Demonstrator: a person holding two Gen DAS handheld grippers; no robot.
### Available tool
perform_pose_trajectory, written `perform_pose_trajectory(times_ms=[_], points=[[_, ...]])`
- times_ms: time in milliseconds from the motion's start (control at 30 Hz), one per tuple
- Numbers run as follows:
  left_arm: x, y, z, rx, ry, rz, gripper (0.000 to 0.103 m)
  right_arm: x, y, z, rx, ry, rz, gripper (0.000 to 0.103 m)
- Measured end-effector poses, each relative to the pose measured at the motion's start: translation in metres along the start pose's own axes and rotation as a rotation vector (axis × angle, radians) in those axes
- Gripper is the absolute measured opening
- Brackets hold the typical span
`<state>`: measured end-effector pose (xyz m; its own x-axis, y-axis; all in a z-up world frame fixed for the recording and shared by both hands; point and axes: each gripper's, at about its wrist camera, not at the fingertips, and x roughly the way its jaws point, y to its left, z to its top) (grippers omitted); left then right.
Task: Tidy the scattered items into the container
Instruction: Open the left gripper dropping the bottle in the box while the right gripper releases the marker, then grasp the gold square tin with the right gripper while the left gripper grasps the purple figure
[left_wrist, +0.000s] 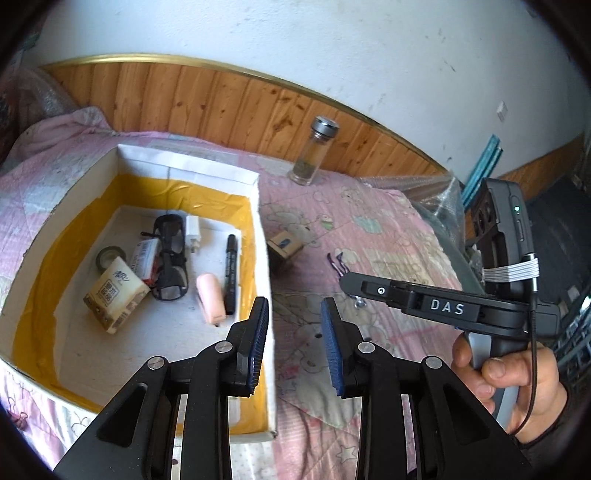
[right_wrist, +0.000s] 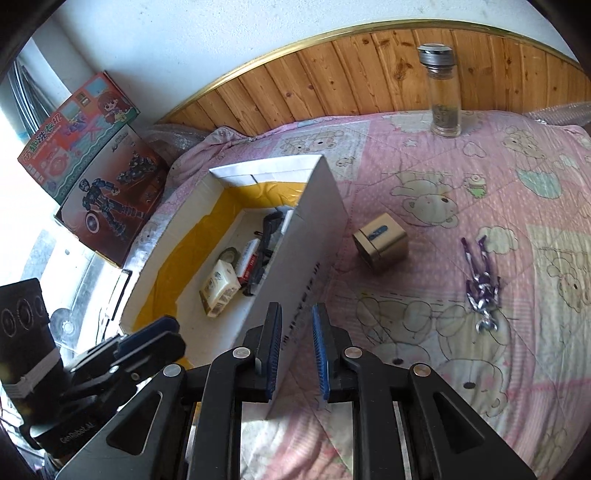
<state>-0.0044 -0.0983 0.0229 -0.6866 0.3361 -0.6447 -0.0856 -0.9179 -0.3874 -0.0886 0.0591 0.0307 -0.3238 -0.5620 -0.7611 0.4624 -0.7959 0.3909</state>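
A white cardboard box (left_wrist: 258, 229) with yellow lining sits on the pink bedspread; it also shows in the right wrist view (right_wrist: 317, 236). Inside lie a tissue pack (left_wrist: 114, 299), a tape roll (left_wrist: 109, 256), black glasses (left_wrist: 170, 258), a marker (left_wrist: 231, 277), a pink item (left_wrist: 210, 299) and a white charger (left_wrist: 194, 232). Outside it lie a small gold box (right_wrist: 380, 242) and a purple figure (right_wrist: 480, 284). My left gripper (left_wrist: 295, 347) is open and empty, over the box's right wall. My right gripper (right_wrist: 297, 354) is open and empty, at the box's near corner.
A glass bottle (right_wrist: 443, 92) with a metal lid stands by the wooden headboard (right_wrist: 332, 85). Toy boxes (right_wrist: 99, 177) are stacked left of the bed. Bubble wrap (left_wrist: 436, 192) lies at the bed's right edge.
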Motion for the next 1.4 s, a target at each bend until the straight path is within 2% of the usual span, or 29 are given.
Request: perform_pose_trajectory(times_ms=[100, 200, 267, 333, 367, 400, 433, 700, 733, 800, 833, 967, 1133, 1233, 1400], points=[[0.006, -0.014, -0.002, 0.023, 0.027, -0.037, 0.031, -0.005, -0.028, -0.012, 0.053, 0.007, -0.027, 0.019], [0.014, -0.018, -0.004, 0.006, 0.045, -0.039, 0.031, -0.004, -0.054, -0.014, 0.097, 0.009, -0.052, 0.019], [0.018, -0.017, -0.005, -0.016, 0.052, -0.037, 0.031, 0.003, -0.062, -0.009, 0.094, 0.011, -0.067, 0.024], [0.020, -0.018, -0.007, -0.024, 0.053, -0.036, 0.031, 0.015, -0.062, 0.002, 0.059, 0.013, -0.080, 0.051], [0.021, -0.019, -0.007, -0.026, 0.056, -0.033, 0.031, 0.022, -0.060, 0.008, 0.031, 0.012, -0.094, 0.059], [0.022, -0.020, -0.007, -0.029, 0.059, -0.038, 0.031, 0.031, -0.057, 0.015, -0.003, 0.016, -0.104, 0.073], [0.023, -0.021, -0.007, -0.031, 0.062, -0.042, 0.031, 0.040, -0.054, 0.022, -0.040, 0.021, -0.115, 0.080], [0.046, -0.035, -0.005, -0.016, 0.103, -0.059, 0.032, 0.129, -0.046, 0.063, -0.296, 0.106, -0.234, 0.080], [0.049, -0.036, -0.005, -0.018, 0.109, -0.058, 0.032, 0.135, -0.048, 0.065, -0.309, 0.105, -0.255, 0.076], [0.056, -0.038, -0.005, -0.029, 0.122, -0.055, 0.032, 0.141, -0.057, 0.068, -0.303, 0.114, -0.229, 0.053], [0.059, -0.039, -0.005, -0.037, 0.132, -0.055, 0.032, 0.138, -0.063, 0.069, -0.278, 0.112, -0.219, 0.053], [0.081, -0.056, -0.006, -0.029, 0.180, -0.034, 0.040, 0.101, -0.092, 0.067, -0.174, 0.072, -0.204, 0.052], [0.121, -0.086, -0.006, -0.017, 0.241, 0.002, 0.048, 0.020, -0.154, 0.059, 0.022, -0.016, -0.216, 0.052], [0.156, -0.098, -0.006, -0.030, 0.282, 0.013, 0.049, -0.024, -0.189, 0.041, 0.143, -0.056, -0.209, 0.053], [0.218, -0.105, 0.002, -0.058, 0.324, 0.114, 0.049, -0.057, -0.219, 0.013, 0.296, -0.100, -0.149, 0.053]])
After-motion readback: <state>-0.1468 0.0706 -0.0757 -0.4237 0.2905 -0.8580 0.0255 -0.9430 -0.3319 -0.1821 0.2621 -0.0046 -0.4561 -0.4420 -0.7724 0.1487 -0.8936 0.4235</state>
